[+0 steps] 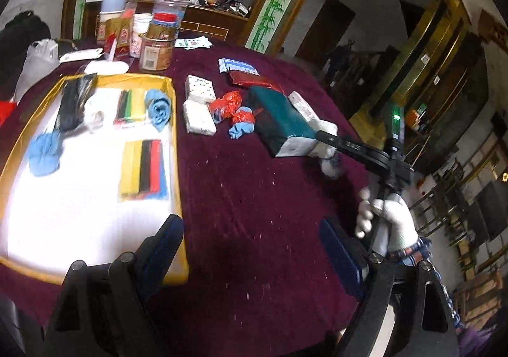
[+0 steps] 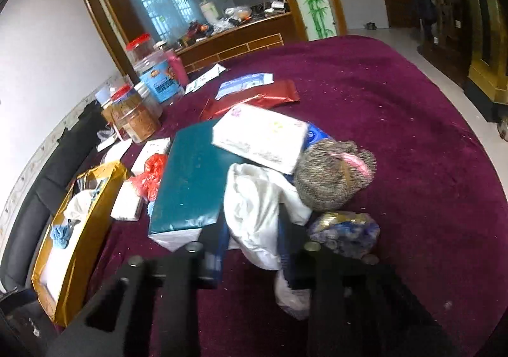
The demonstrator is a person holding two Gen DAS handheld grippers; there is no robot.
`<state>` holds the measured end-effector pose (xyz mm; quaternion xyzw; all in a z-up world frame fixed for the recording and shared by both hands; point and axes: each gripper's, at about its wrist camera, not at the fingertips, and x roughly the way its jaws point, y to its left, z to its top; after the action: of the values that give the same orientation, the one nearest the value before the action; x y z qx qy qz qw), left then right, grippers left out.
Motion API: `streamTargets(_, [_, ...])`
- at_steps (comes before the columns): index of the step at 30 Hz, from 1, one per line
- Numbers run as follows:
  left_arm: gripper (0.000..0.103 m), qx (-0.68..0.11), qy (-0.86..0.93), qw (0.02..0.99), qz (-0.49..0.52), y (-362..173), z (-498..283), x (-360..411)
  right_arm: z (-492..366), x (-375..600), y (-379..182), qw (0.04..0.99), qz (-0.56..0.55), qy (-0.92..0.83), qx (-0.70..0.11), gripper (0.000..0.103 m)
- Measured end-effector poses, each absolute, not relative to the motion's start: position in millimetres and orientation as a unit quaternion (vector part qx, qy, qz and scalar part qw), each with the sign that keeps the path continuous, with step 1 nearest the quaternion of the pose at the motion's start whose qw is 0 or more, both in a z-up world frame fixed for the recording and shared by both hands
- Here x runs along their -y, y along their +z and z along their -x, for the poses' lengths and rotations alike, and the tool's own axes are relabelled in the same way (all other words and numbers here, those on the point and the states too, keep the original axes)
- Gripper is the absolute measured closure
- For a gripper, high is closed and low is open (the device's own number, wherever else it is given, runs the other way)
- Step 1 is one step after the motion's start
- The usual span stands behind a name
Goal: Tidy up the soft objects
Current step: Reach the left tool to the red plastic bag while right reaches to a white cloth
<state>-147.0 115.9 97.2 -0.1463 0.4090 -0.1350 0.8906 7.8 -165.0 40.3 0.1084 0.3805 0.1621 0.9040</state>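
My left gripper point(image 1: 254, 245) is open and empty above the maroon tablecloth, beside the gold-rimmed white tray point(image 1: 176, 147). The tray holds blue cloths point(image 1: 44, 150), a white cloth point(image 1: 95, 111), a black bundle and colored packs point(image 1: 144, 166). My right gripper point(image 2: 250, 239) is shut on a white cloth bundle point(image 2: 257, 207); it also shows in the left wrist view point(image 1: 328, 138), at the end of the teal box point(image 1: 279, 122). Next to the bundle lie a grey knitted hat point(image 2: 330, 176), a white tissue pack point(image 2: 260, 138) and a blue-gold bag point(image 2: 346, 230).
White tissue packs point(image 1: 198, 103), red-and-blue bag bundles point(image 1: 231, 109), a red foil pouch point(image 2: 263, 99) and a blue-white packet point(image 2: 244, 84) lie mid-table. Plastic jars and cans point(image 1: 158, 39) stand at the table's far edge. A black sofa point(image 2: 47, 185) runs behind the tray.
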Motion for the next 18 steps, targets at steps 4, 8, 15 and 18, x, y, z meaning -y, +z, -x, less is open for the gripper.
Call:
streamTargets(4, [0.013, -0.425, -0.131, 0.887, 0.122, 94, 105, -98, 1, 180, 44, 0.902, -0.143, 0.174, -0.368, 0.087])
streamTargets(8, [0.013, -0.443, -0.123, 0.883, 0.093, 89, 55, -82, 7, 186, 52, 0.902, -0.165, 0.189, -0.350, 0.087])
streamTargets(15, [0.013, -0.464, -0.078, 0.878, 0.087, 71, -35, -89, 5, 190, 55, 0.897, -0.179, 0.202, -0.350, 0.087])
streamTargets(18, [0.013, -0.467, -0.075, 0.880, 0.040, 60, -60, -84, 5, 190, 56, 0.896, -0.182, 0.209, -0.348, 0.087])
